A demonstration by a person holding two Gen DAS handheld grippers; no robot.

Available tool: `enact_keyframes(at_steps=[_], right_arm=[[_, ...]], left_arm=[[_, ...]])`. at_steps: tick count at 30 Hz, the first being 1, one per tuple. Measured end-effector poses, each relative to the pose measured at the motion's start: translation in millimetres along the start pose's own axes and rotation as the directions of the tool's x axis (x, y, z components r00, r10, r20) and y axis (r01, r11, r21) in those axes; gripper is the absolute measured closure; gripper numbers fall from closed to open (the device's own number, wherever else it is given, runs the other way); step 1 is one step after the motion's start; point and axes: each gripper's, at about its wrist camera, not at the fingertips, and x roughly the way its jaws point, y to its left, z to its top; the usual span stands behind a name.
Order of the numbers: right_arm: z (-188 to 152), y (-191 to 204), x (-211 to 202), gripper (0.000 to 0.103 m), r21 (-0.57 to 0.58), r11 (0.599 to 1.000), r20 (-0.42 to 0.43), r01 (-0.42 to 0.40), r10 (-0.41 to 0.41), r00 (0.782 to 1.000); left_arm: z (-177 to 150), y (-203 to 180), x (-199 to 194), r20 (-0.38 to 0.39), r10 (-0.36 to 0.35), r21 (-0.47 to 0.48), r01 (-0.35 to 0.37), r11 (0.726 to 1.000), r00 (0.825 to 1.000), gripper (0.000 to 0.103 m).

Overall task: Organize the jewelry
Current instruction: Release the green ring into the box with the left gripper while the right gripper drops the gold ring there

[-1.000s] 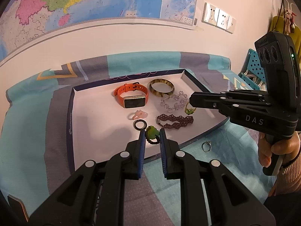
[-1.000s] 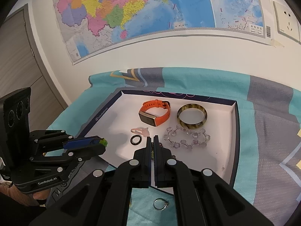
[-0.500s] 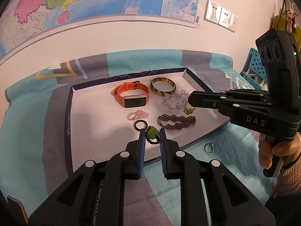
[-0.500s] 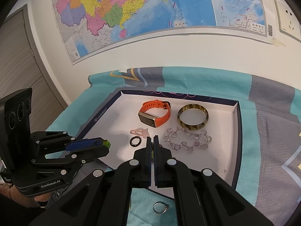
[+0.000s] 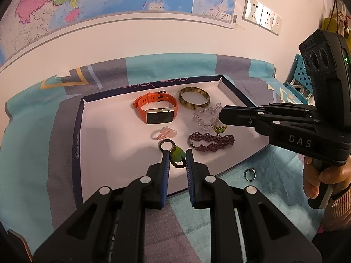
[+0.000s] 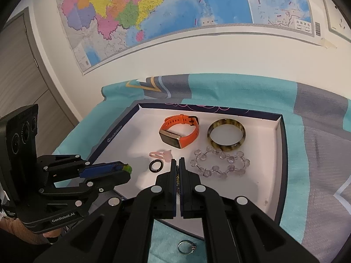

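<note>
From the left wrist, the left gripper [image 5: 177,153] pinches a green bead charm [image 5: 177,153] between its tips, its dark cord loop hanging toward the camera above the white tray [image 5: 105,153], with a black ring [image 5: 166,145] just beyond the left tip. From the right wrist, the right gripper [image 6: 178,164] is nearly closed on a thin beaded strand [image 6: 177,178] running lengthwise along the jaws; a silver ring [image 6: 186,247] lies on the cloth [image 6: 307,175] beneath them.

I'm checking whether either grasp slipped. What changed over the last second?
Very little. The left gripper still clamps the green pendant over the tray's near part, and the right gripper stays shut on a small green-gold piece. Both views shifted only slightly. The orange watch, bangle, crystal bracelet and the silver ring on the cloth lie as before.
</note>
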Motion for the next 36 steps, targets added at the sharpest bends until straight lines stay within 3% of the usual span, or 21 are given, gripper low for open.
enact_keyframes(at_steps=[27,33,36], right_arm=[[-4,-19,25,0.102,0.069,0.997,-0.059,0.018,-0.014,0.998],[-8,-26,27,0.096,0.087,0.995,-0.069,0.040,-0.034,0.997],[-9,-29,26,0.095,0.088,0.994,-0.070,0.064,-0.058,0.996]], left_arm=[[-2,7,26,-0.061,0.018,-0.027,-0.019,0.999,0.998,0.087],[-4,10,27,-0.064,0.016,-0.034,-0.018,0.999,0.998,0.087],[-4,11,24,-0.056,0.017,-0.039,-0.019,0.999,0.998,0.081]])
